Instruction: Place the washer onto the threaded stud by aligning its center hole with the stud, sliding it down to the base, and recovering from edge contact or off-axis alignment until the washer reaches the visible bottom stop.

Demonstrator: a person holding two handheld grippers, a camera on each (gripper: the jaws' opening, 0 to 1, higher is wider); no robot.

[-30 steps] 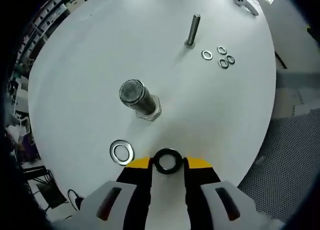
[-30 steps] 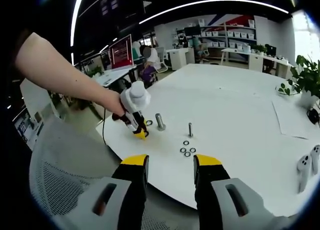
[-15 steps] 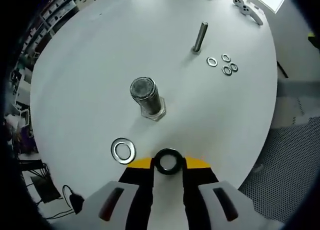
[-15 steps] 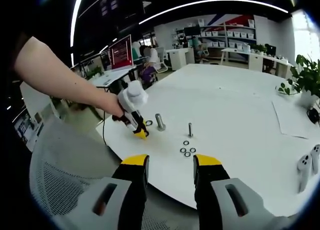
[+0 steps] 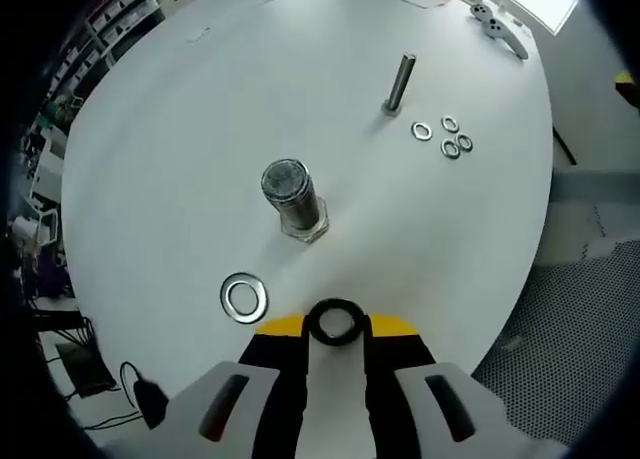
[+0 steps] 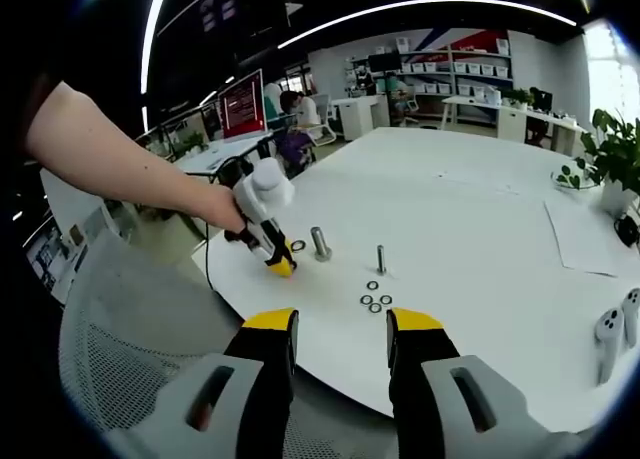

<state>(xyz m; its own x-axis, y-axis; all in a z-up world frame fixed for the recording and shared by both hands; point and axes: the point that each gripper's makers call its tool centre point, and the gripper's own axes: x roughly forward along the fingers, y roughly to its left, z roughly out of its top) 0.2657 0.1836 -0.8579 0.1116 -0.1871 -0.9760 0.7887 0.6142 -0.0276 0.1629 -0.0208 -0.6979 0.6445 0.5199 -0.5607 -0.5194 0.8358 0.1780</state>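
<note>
The surface (image 5: 200, 109) looks smooth, white and matt. The big stud (image 5: 292, 199) and the washers (image 5: 441, 138) are shiny grey metal. The held washer (image 5: 335, 322) is dark metal.

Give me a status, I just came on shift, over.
Left gripper shut on dark washer, short of big stud. Right gripper open, off the table. Loose washer beside left gripper; path to stud clear.
</note>
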